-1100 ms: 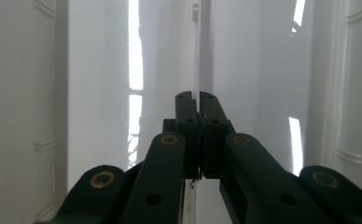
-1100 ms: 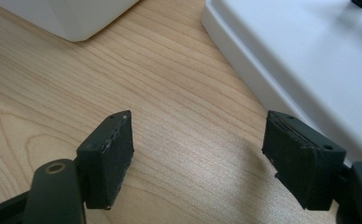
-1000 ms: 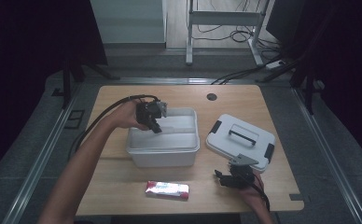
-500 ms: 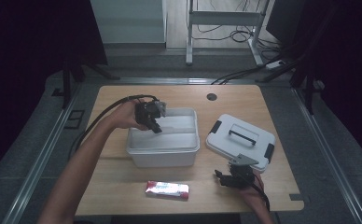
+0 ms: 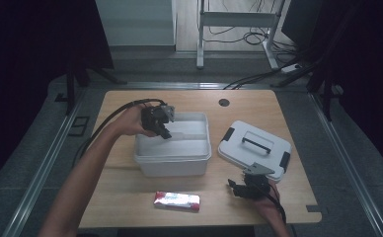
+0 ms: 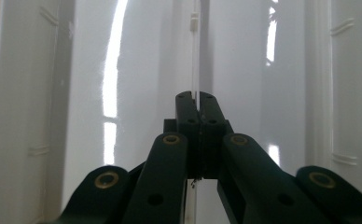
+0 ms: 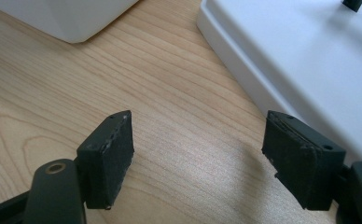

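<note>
Two grippers: one held in each hand, both over the wooden table [image 5: 120,173]
Left gripper [image 5: 161,123]: held over the left rear part of the white bin [image 5: 172,163], pointing down into it
Left jaws: clenched together on a thin clear divider [image 6: 197,56] that stands upright along the bin's inside, seen in the left gripper view
Divider: runs straight away from the jaw tips, with a small white clip near its far end
White bin: open, at the middle of the table, its glossy inner walls and floor showing behind the left jaws
Right gripper [image 5: 239,187]: low at the near right of the table, just in front of the white lid [image 5: 253,148]
Right jaws: spread wide, nothing between them, bare wood beneath in the right gripper view
White lid: lies flat right of the bin, black handle up, its edge near the right jaw
Red packet [image 5: 176,201]: flat on the table in front of the bin, apart from both grippers
</note>
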Tool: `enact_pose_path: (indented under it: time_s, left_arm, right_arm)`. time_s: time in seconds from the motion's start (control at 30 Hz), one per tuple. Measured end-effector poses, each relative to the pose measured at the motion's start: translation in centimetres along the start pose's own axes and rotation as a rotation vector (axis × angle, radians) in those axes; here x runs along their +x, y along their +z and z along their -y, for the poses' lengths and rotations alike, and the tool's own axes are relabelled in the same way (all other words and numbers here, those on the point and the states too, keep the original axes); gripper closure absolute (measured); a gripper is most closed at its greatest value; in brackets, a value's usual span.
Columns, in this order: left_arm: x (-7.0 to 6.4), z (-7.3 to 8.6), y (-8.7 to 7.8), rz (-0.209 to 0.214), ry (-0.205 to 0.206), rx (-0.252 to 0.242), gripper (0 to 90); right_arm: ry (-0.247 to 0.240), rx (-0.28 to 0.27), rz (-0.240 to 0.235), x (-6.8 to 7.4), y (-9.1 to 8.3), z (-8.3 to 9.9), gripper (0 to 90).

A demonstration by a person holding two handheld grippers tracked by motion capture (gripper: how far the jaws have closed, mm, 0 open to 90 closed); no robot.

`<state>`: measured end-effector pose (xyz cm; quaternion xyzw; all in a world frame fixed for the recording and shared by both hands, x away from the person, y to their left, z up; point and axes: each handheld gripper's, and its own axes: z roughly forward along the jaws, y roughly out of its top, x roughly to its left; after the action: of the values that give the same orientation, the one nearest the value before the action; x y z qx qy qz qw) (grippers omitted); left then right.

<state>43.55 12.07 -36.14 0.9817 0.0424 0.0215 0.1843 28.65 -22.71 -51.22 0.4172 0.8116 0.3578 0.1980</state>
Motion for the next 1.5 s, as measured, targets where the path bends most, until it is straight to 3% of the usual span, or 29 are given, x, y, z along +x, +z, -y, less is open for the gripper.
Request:
enact_pose_path:
  time_s: [0.07,0.17,0.37,0.53,0.67,0.73,0.8,0.83,0.87,0.9,1.17,1.2,1.43,1.5]
  left_arm:
    - [0.0,0.1,-1.3,-0.014,-0.013,-0.056,90.0]
    - [-0.1,0.2,-2.2,-0.021,-0.017,-0.079,90.0]
    - [-0.4,1.2,-5.0,-0.066,-0.032,-0.102,90.0]
    - [-0.6,3.4,-7.3,-0.118,-0.070,-0.097,90.0]
    - [-0.9,6.6,-8.8,-0.145,-0.130,-0.090,90.0]
    - [-0.9,7.2,-9.0,-0.146,-0.143,-0.089,90.0]
    - [-1.1,9.0,-9.7,-0.161,-0.170,-0.080,90.0]
    - [-1.1,9.0,-9.7,-0.161,-0.170,-0.080,90.0]
    - [-1.1,10.6,-10.1,-0.170,-0.198,-0.071,90.0]
    - [-1.1,10.6,-10.1,-0.170,-0.198,-0.071,90.0]
    - [-1.9,16.2,-11.7,-0.202,-0.306,-0.045,90.0]
    - [-1.9,16.2,-11.7,-0.202,-0.306,-0.045,90.0]
    - [-2.7,20.3,-12.0,-0.236,-0.397,-0.052,90.0]
    - [-2.7,20.9,-12.0,-0.232,-0.402,-0.049,90.0]
  right_arm:
    - [0.000,-0.003,0.002,0.0,0.0,0.0,24.3]
    - [0.004,-0.002,0.004,0.0,0.0,0.0,24.3]
    - [0.003,-0.005,0.007,-0.1,0.0,0.0,24.3]
    - [0.003,-0.003,0.009,-0.1,0.0,0.0,24.3]
    - [0.004,0.000,0.008,-0.1,0.0,0.0,24.3]
    - [0.004,0.003,0.008,-0.1,0.1,0.0,24.3]
    - [-0.001,0.004,0.008,0.0,0.2,0.1,24.3]
    - [-0.001,0.004,0.008,0.0,0.2,0.1,24.3]
    - [-0.005,0.008,0.008,0.0,0.2,0.1,24.3]
    - [-0.005,0.008,0.008,0.0,0.2,0.1,24.3]
    - [-0.002,0.013,0.011,0.0,0.3,0.1,24.3]
    - [-0.002,0.013,0.011,0.0,0.3,0.1,24.3]
    - [-0.008,0.017,0.011,0.0,0.4,0.1,24.3]
    - [-0.002,0.018,0.010,0.1,0.4,0.1,24.3]
